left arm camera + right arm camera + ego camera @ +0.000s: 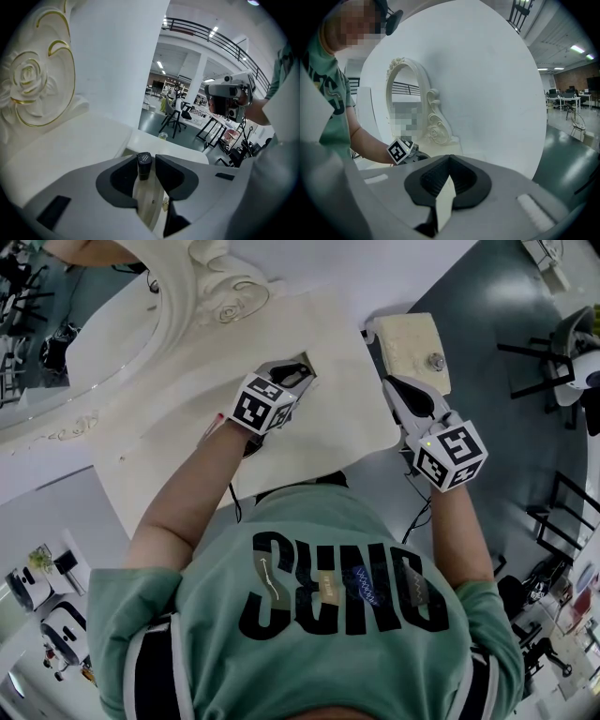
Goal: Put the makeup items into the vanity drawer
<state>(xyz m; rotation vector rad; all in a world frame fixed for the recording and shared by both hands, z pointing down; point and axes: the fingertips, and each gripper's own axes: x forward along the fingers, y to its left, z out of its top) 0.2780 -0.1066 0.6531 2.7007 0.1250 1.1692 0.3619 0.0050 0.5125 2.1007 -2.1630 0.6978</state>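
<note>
The carved mirror frame rises at the far-left corner of the vanity top, well clear of both claws. Our left gripper sits at the top's right edge, its jaws slightly apart around a small black tube that stands upright between them. Past that edge juts the drawer; we cannot see what is in it. Our right gripper, jaws together and empty, hovers near its knob. Bare top stretches toward us.

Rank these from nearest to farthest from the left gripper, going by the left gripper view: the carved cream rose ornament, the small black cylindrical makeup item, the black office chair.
1. the small black cylindrical makeup item: right between the jaws.
2. the carved cream rose ornament: on the mirror frame, off to the left.
3. the black office chair: far back on the hall floor, beyond the vanity.
</note>
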